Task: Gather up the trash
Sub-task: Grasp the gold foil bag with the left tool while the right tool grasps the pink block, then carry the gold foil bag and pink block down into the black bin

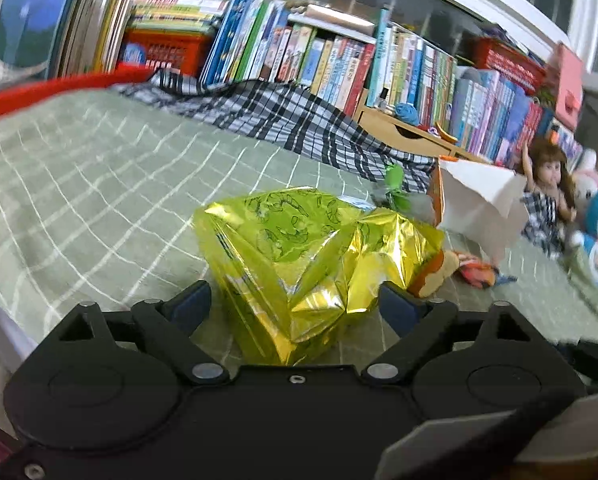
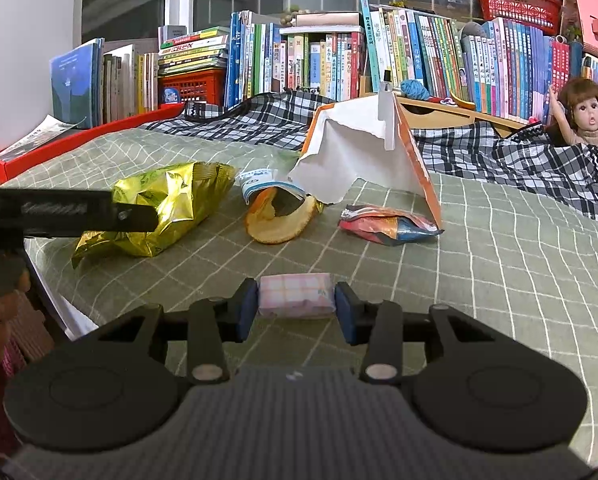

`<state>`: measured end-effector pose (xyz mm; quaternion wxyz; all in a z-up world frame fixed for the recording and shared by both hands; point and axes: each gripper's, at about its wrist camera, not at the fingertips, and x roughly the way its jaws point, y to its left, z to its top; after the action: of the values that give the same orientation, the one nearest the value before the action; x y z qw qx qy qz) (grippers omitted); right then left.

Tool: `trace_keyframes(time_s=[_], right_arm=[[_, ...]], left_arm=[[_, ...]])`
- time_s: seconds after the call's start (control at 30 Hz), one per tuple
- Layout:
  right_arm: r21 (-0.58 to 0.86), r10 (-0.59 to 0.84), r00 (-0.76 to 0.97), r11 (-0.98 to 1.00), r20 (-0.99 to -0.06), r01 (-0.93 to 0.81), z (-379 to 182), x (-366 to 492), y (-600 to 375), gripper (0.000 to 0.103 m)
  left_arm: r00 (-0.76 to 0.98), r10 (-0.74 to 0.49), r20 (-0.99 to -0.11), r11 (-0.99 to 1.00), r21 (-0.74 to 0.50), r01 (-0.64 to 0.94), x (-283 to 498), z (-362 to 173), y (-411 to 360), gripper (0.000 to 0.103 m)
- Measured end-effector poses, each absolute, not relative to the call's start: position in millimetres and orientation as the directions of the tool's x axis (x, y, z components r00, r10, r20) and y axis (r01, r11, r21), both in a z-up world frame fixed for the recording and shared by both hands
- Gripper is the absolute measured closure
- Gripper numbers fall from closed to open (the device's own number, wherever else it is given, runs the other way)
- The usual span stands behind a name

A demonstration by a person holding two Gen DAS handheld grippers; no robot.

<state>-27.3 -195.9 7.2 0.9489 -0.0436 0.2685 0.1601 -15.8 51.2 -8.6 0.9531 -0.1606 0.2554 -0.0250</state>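
Note:
A crumpled yellow-green foil snack bag [image 1: 299,256] lies on the green checked bedspread [image 1: 99,184]. My left gripper [image 1: 293,304] is open, and the bag sits between its blue-padded fingers. From the right wrist view, the same foil bag [image 2: 167,204] shows with the left gripper's black body partly covering it. My right gripper [image 2: 296,308] is shut on a small pink checked tissue packet [image 2: 297,295], held just above the bedspread [image 2: 479,280]. Farther back lie a torn white-and-orange paper bag [image 2: 363,152], a curled orange-brown wrapper [image 2: 283,226] and a flattened colourful wrapper [image 2: 387,226].
A black-and-white plaid cloth [image 2: 499,160] is bunched along the far edge of the bed. Behind it stand rows of books [image 2: 439,52] and red baskets [image 2: 191,84]. A doll [image 2: 587,116] sits at the right, and a red tray rim [image 2: 79,138] borders the left.

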Motion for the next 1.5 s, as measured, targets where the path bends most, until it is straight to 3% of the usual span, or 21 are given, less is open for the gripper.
trace_keyframes(time_s=[0.07,0.23,0.43,0.73,1.03,1.5], right_arm=[[0.002,0.282,0.803,0.944,-0.525,-0.33,7,-28,-195,0.056],[0.002,0.285,0.804,0.943,-0.523,-0.333,6,-29,-195,0.056],[0.012,0.289,0.81,0.944,-0.51,-0.329,10,-38,-198,0.056],[0.054,0.298,0.811,0.948,-0.504,-0.314,10,-76,-207,0.056],[0.09,0.309,0.777,0.946,-0.549,-0.312,-7,-131,-208,0.056],[0.113,0.284,0.607,0.946,-0.742,-0.305,-78,-150,-198,0.055]], left_arm=[[0.867,-0.136,-0.479,0.939,-0.342,-0.041,-13,-11,54,0.043],[0.874,-0.131,-0.469,0.948,-0.318,-0.028,-15,-7,53,0.061],[0.911,-0.138,-0.388,0.966,-0.257,0.037,-40,7,49,0.064],[0.893,-0.207,-0.4,0.971,-0.198,0.137,-115,14,39,0.064],[0.789,-0.233,-0.569,0.97,-0.191,0.148,-168,-4,31,0.064],[0.543,-0.196,-0.817,0.971,-0.082,0.226,-178,-85,-1,0.064]])
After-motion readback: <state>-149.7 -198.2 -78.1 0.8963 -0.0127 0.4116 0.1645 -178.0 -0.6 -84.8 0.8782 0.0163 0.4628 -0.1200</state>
